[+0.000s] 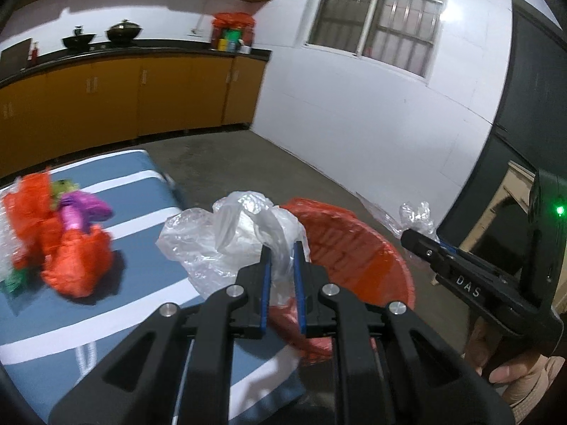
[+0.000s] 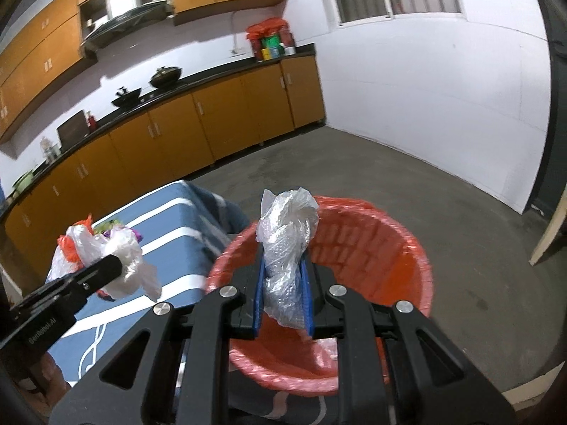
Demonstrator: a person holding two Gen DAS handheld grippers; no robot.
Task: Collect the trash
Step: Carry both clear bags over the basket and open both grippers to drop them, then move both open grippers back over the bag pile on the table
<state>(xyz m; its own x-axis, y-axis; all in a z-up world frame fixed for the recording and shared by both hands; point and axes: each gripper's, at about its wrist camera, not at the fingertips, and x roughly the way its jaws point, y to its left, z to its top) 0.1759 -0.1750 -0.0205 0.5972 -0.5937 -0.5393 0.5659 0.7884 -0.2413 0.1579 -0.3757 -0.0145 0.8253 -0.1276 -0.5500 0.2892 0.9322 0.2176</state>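
Blue-padded right gripper (image 2: 283,297) clamped on bubble-wrap wad (image 2: 287,248), upright, directly over red-lined bin (image 2: 407,248). Left gripper (image 1: 282,283) pinched on clear plastic bag (image 1: 230,237), at bin's near-left rim above striped blue table (image 1: 117,322); right nearer the drop. More wrappers (image 1: 71,233) on table, blurred; bin floor hidden.

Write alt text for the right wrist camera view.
The right gripper holds a wad of bubble wrap above a red-lined trash bin. At left, the left gripper carries a clear plastic bag over a blue striped table.
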